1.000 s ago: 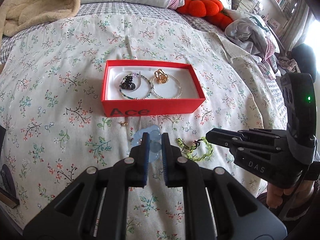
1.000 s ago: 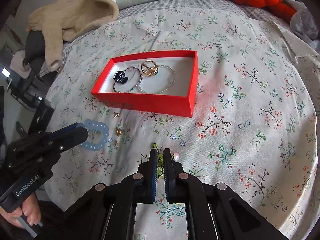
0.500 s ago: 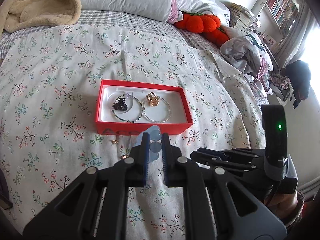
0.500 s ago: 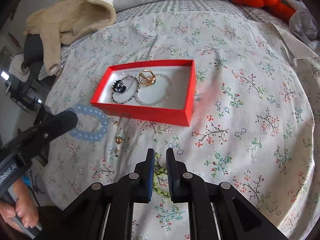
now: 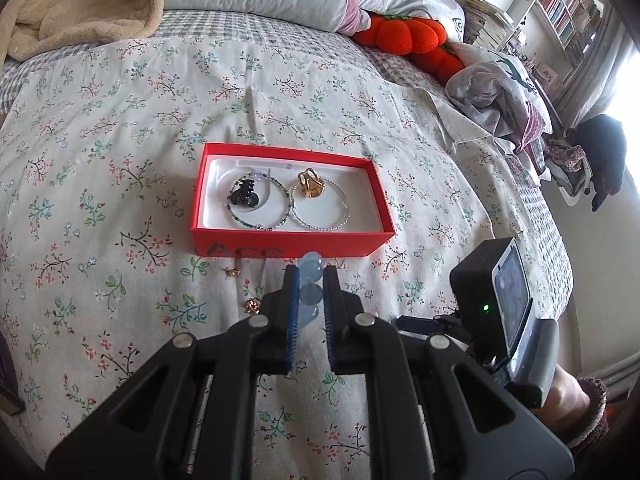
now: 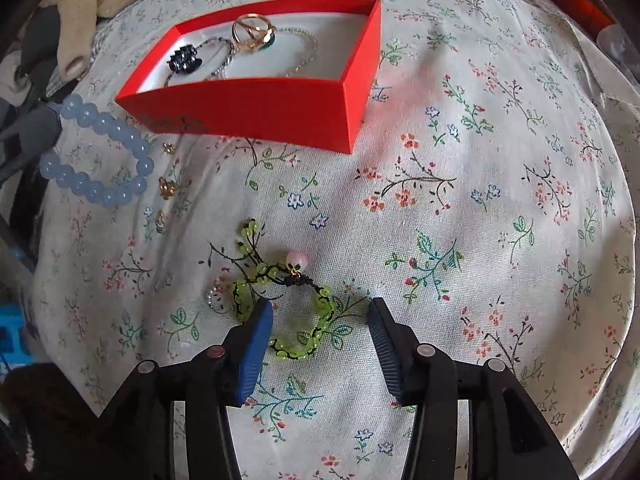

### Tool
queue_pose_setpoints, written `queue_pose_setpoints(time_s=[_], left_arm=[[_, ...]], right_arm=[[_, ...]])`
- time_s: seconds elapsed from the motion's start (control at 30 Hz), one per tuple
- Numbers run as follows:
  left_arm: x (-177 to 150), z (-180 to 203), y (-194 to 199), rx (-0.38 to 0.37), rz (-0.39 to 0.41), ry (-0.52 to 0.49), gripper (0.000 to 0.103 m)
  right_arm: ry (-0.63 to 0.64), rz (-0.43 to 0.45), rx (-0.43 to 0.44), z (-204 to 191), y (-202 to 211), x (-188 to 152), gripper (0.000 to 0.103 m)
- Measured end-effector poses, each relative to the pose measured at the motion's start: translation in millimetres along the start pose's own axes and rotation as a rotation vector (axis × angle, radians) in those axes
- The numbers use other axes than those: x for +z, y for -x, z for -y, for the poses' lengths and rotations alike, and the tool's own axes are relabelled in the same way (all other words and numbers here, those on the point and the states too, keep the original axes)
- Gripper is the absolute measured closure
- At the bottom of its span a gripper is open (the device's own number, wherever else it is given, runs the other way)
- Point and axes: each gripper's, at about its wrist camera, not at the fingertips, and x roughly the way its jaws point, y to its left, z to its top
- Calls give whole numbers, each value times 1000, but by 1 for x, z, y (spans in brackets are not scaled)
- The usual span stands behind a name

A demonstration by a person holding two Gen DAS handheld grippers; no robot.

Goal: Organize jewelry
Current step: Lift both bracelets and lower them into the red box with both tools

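2 grippers: left gripper (image 5: 308,280) pinches the blue bracelet (image 6: 100,160); right gripper (image 6: 320,312), just widening, straddles the green bracelet (image 6: 288,312).

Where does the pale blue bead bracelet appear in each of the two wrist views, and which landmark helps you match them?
Left wrist view: the pale blue bead bracelet sits low centre, pinched in the left tool.
Right wrist view: the bracelet hangs at the left edge, left of the box's near corner.
Shared landmark: the red jewelry box on the floral bedspread.
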Motion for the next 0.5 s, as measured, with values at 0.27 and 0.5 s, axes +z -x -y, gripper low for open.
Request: queue_pose_setpoints(time_s=[0.27,0.5], left_arm=[[3,-8,-2,9,2,22,90],[13,-11,9,-20,52,40,90]], right_arm=[[41,38,18,-13,8,-1,97],[-26,178,112,-5,55,7,97]])
